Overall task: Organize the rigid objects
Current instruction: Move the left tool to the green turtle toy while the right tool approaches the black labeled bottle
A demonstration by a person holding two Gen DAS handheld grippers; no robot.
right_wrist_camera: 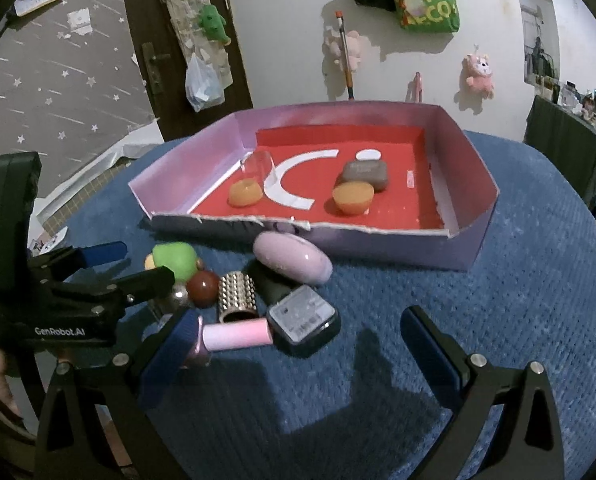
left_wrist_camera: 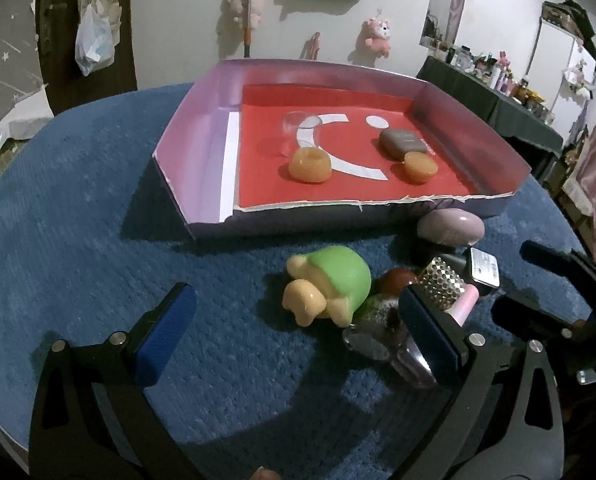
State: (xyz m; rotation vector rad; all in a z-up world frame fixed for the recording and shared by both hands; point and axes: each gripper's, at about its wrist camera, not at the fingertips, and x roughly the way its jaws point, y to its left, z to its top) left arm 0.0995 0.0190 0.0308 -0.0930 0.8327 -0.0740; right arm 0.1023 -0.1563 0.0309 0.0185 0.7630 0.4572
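Green turtle toy (left_wrist_camera: 330, 286) between spread left fingers (left_wrist_camera: 165, 332), untouched | right fingers (right_wrist_camera: 430, 344) spread, empty

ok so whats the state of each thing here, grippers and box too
left gripper: open, empty
right gripper: open, empty
box: open top, near wall torn
clear cup: on its side in the box
green turtle toy: tipped over on the blue cloth
pink tube: lying flat
studded cylinder: upright
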